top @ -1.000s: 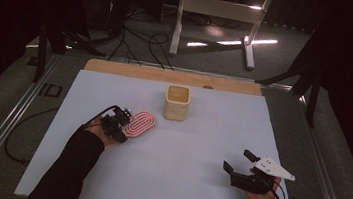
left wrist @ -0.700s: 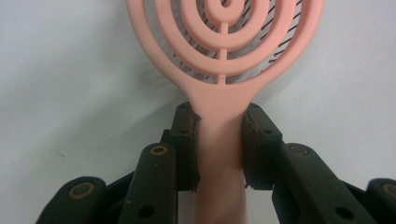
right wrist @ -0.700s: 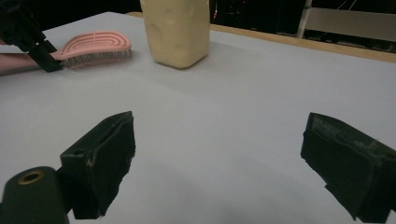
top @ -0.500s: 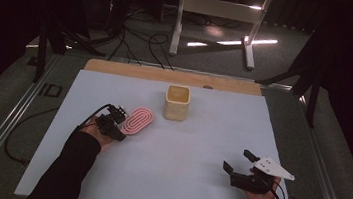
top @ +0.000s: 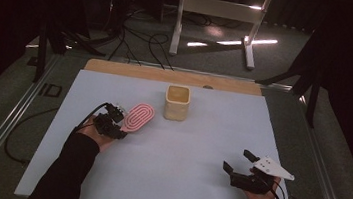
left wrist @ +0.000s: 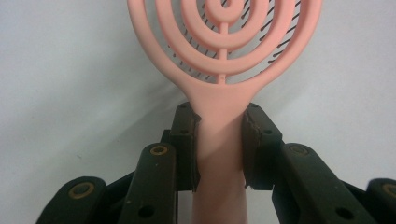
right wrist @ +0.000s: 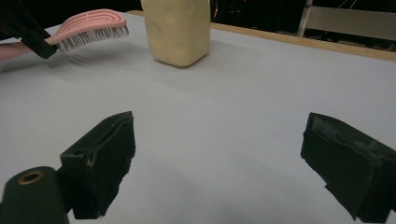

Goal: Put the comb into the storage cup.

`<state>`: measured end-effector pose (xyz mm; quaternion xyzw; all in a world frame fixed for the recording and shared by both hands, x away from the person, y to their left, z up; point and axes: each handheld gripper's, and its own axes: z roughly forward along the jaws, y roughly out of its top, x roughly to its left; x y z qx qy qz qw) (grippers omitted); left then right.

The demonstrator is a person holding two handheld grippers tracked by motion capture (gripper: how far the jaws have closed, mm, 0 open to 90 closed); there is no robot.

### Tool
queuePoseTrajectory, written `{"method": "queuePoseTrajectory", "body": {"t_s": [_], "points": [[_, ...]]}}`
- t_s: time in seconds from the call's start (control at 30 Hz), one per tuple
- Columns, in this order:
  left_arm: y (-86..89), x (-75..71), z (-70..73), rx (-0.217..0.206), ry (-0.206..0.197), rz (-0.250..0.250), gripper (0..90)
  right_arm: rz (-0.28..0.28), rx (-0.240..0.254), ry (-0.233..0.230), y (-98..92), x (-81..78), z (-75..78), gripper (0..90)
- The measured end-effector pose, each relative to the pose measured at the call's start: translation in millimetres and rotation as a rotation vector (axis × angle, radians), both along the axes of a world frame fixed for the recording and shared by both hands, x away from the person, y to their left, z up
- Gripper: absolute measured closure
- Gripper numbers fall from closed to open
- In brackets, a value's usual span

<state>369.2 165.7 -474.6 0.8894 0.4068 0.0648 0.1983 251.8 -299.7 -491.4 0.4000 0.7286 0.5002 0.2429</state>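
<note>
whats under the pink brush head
Under the pink brush dark bristles point down, and below them only the bare white table and a faint shadow. The left hand-held gripper clamps its handle. The bristles partly screen that patch.

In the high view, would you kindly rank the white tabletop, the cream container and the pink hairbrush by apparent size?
1. White tabletop, by far the largest.
2. Cream container and pink hairbrush: they look much alike in size, so I would not rank them.

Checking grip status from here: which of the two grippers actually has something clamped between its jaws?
The left gripper: its pads press both sides of the pink hairbrush handle. The right gripper stands wide open over bare table.
</note>
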Motion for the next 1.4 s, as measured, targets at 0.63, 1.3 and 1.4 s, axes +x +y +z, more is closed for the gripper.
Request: {"method": "queuePoseTrajectory", "body": {"t_s": [0.63,1.3,1.4], "points": [[5.3,-8.4,0.4,-0.075,-0.072,0.04,70.1,-0.001,-0.004,0.007,0.1,0.5,-0.9,9.8],[13.2,-14.3,1.8,-0.2,-0.123,0.108,70.1,-0.007,-0.012,0.008,0.6,0.5,-1.0,9.8],[14.2,-15.1,1.9,-0.21,-0.132,0.112,70.1,-0.007,-0.013,0.01,0.8,0.5,-0.9,9.8]]}}
